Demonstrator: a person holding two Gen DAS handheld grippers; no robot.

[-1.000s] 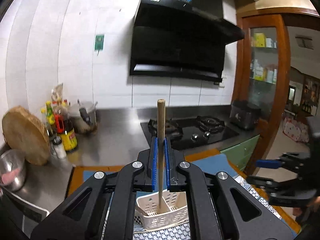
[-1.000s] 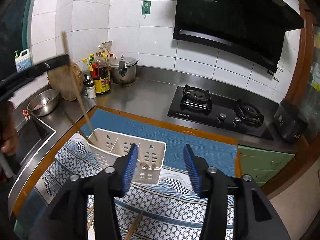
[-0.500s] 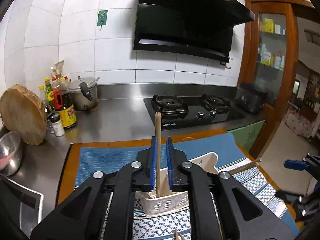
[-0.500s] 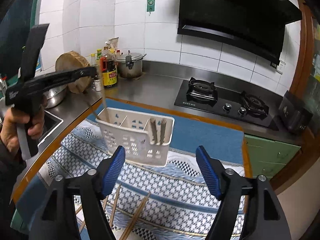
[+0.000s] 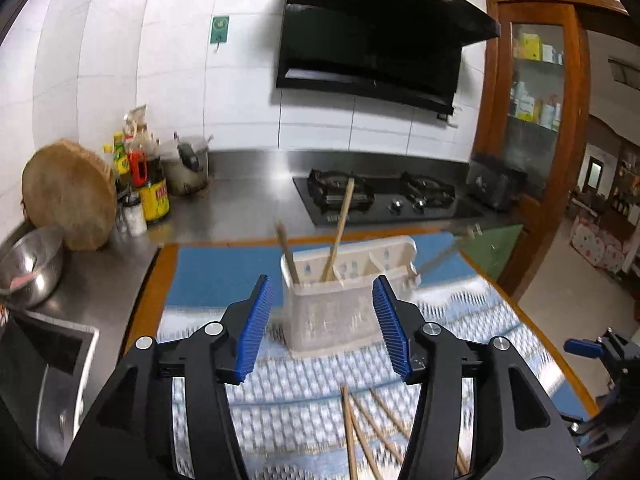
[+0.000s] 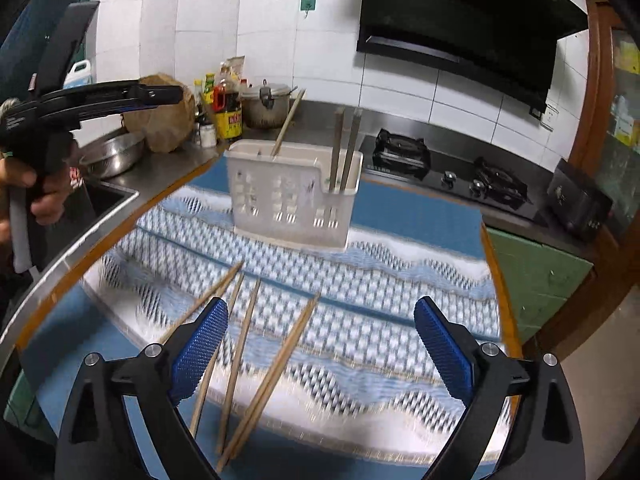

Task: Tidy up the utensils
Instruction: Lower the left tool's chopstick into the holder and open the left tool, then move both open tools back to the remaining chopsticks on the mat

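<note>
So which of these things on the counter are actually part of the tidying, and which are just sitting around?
Part of the job:
white utensil basket
chopsticks standing in it
loose chopsticks on the cloth

Just lying about:
sauce bottles
pressure cooker
steel bowl
round wooden board
gas hob

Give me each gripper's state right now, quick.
Left gripper: open, holding nothing.
Right gripper: open, holding nothing, above loose wooden chopsticks.

Left gripper (image 5: 324, 326) fingers spread wide, empty; right gripper (image 6: 320, 354) fingers likewise.
</note>
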